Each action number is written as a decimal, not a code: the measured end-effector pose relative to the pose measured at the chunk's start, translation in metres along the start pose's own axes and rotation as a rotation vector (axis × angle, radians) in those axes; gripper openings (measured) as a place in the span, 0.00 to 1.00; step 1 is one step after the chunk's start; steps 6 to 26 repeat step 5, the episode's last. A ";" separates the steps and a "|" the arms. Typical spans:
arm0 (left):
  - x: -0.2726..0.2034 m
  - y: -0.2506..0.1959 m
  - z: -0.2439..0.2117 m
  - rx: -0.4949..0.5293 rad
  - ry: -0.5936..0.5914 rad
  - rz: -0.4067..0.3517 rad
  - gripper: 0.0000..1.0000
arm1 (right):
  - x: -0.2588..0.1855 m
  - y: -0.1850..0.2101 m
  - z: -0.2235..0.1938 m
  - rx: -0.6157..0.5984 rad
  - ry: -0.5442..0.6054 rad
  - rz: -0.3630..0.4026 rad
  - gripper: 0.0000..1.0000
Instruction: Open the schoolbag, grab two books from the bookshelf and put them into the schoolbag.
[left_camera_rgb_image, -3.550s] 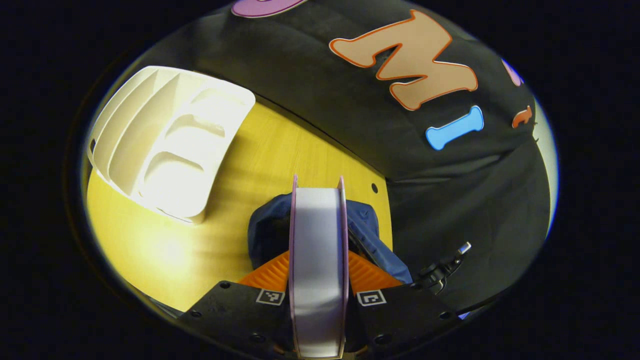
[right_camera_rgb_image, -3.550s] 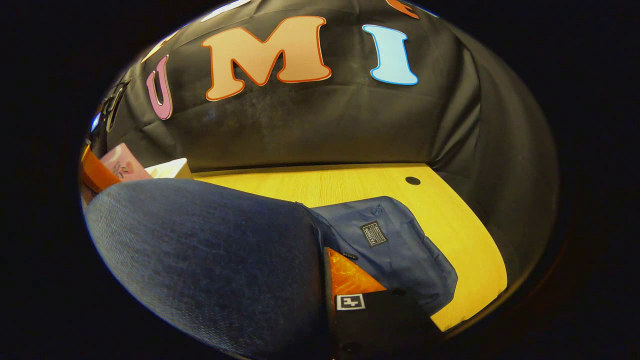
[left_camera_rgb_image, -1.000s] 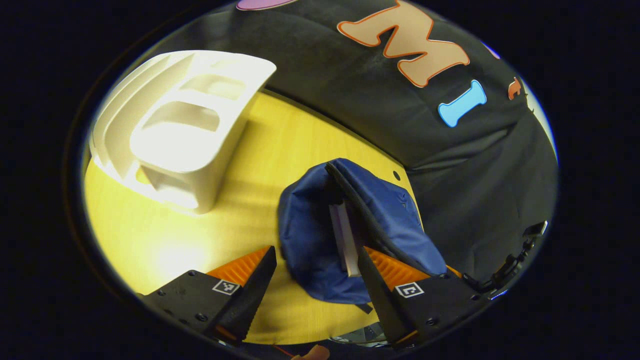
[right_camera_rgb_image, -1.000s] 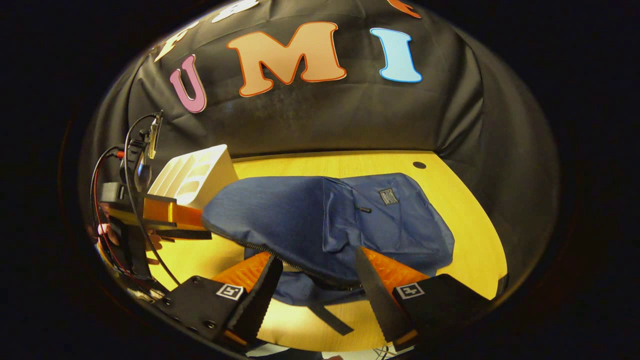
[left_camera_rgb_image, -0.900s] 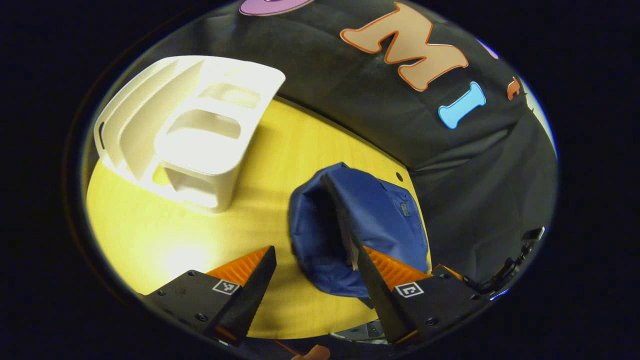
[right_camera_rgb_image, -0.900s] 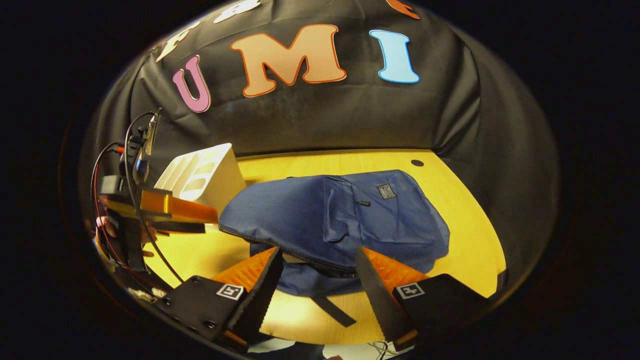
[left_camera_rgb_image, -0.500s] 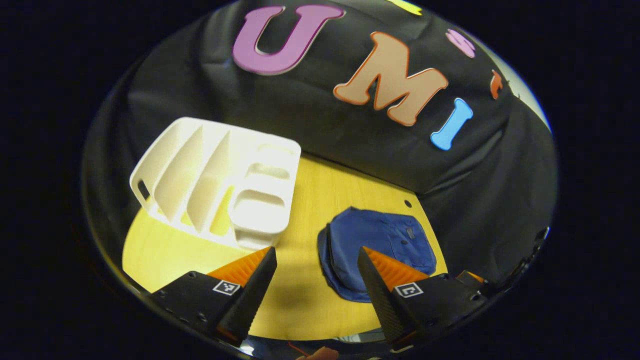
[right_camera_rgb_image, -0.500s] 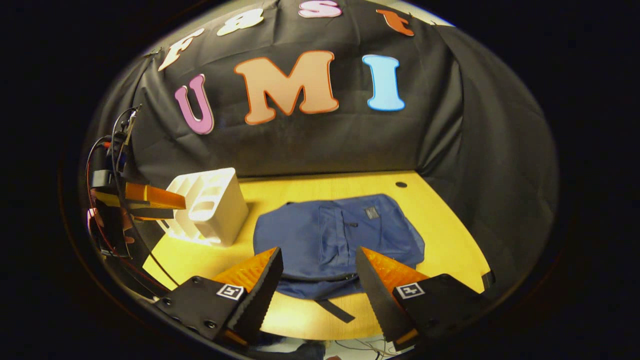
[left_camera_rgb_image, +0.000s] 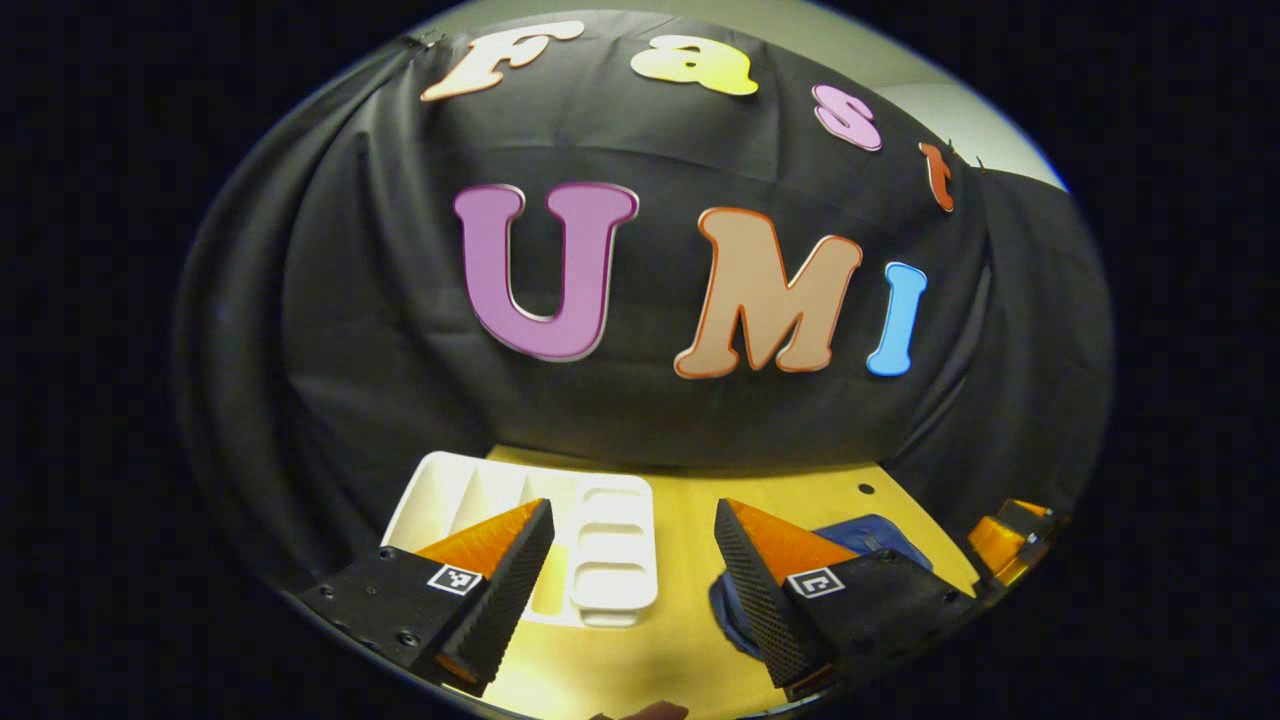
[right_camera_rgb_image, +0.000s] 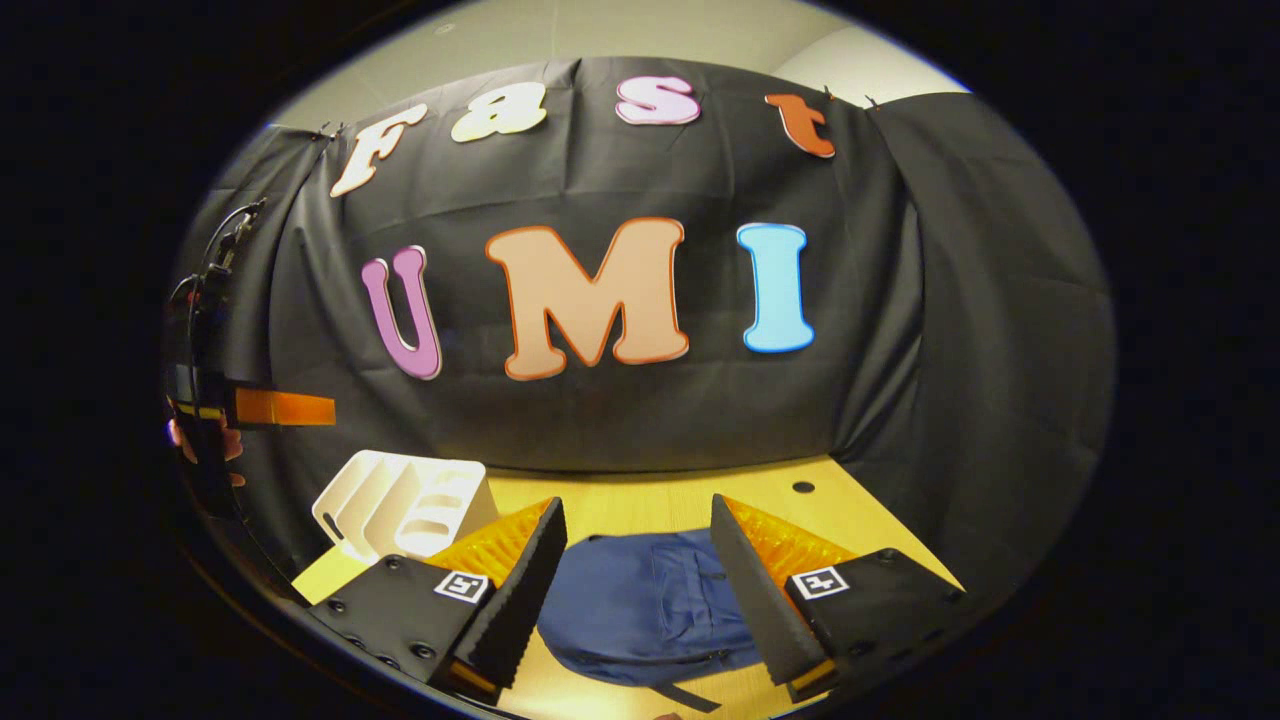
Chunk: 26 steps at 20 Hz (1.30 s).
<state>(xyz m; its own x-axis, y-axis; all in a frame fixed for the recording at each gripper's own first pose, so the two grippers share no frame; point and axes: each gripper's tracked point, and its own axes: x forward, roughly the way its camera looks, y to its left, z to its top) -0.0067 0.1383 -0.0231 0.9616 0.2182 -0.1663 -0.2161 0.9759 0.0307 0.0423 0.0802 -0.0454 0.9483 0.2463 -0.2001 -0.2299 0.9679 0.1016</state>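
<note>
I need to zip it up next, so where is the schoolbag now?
In the right gripper view the schoolbag lies flat on the yellow table, low centre, right of the white bookshelf.

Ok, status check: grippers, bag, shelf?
Left gripper open, holding nothing. Right gripper open, holding nothing. Schoolbag flat on the table. Bookshelf holds no books. Nothing in the way.

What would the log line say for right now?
left gripper: open, empty | right gripper: open, empty | schoolbag: flat on table | bookshelf: no books seen
</note>
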 end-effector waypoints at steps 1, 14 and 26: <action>0.000 0.002 0.006 0.009 -0.016 -0.002 0.94 | -0.002 0.002 0.007 0.005 -0.019 0.003 0.93; -0.004 0.001 0.000 -0.030 0.009 -0.055 0.94 | -0.008 -0.003 0.017 0.000 -0.047 -0.033 0.92; -0.004 0.001 0.000 -0.030 0.009 -0.055 0.94 | -0.008 -0.003 0.017 0.000 -0.047 -0.033 0.92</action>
